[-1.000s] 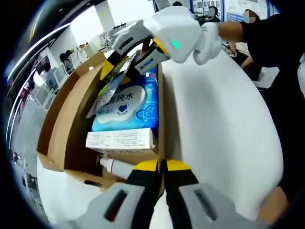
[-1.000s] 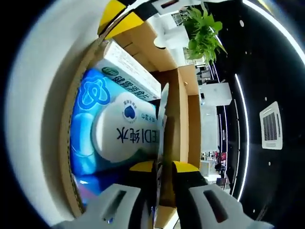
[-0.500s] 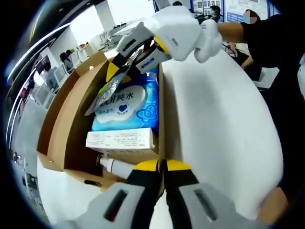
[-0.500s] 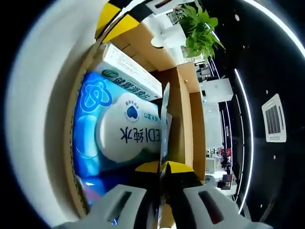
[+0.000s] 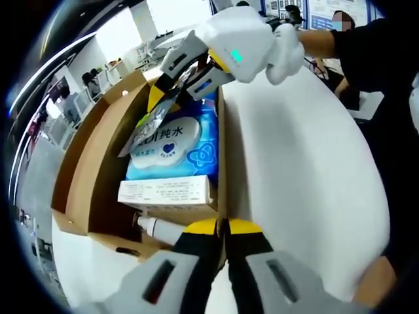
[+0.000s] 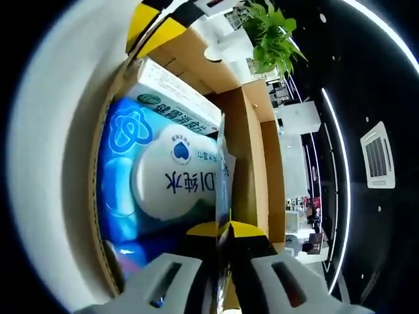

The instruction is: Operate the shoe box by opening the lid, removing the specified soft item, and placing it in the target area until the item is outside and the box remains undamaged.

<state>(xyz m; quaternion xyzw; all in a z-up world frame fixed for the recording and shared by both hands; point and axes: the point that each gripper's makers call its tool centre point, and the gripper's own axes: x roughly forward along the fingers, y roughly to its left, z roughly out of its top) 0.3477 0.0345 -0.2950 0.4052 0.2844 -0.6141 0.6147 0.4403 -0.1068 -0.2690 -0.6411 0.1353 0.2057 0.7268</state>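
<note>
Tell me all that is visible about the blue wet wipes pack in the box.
The wet wipes pack is a soft, glossy blue pouch with a white oval lid label bearing a blue heart and Chinese characters. It lies flat inside the open cardboard shoe box, against the box's wall. A white carton lies beside it. A thin silvery packet, pinched by the right gripper, hangs over its label.

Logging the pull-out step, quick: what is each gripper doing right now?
Left gripper: shut on the box wall.
Right gripper: shut on a thin flat packet.
</note>
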